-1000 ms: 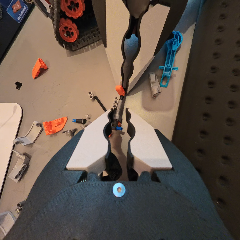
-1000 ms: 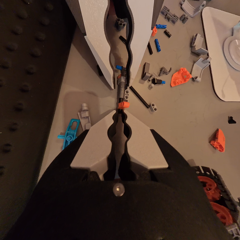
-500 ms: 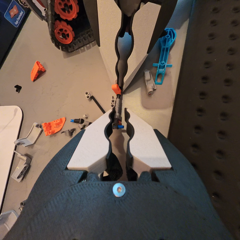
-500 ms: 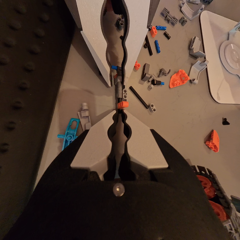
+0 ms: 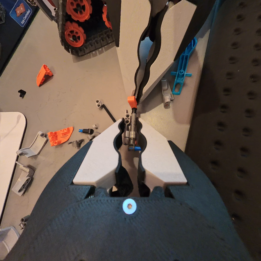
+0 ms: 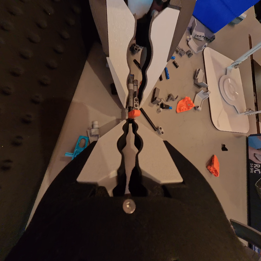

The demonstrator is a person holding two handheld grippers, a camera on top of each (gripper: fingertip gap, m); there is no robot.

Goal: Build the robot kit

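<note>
Grey tabletop (image 5: pixel 84 84) strewn with parts. Slim grey rod assembly (image 5: pixel 132 127), orange connector (image 6: pixel 133 113) on end, centre frame. Right gripper (image 6: pixel 130 121) pinching its black tip; left gripper (image 5: pixel 130 121) slightly parted around it.

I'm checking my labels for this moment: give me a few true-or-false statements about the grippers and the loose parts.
1. The right gripper is shut on the grey rod assembly, just behind its orange connector. True.
2. The turquoise part lies on a white board. False: it lies on the grey table, beside the dark studded mat.
3. The assembly sits between the left gripper's fingers. True.
4. The tracked vehicle has blue wheels. False: orange.
</note>
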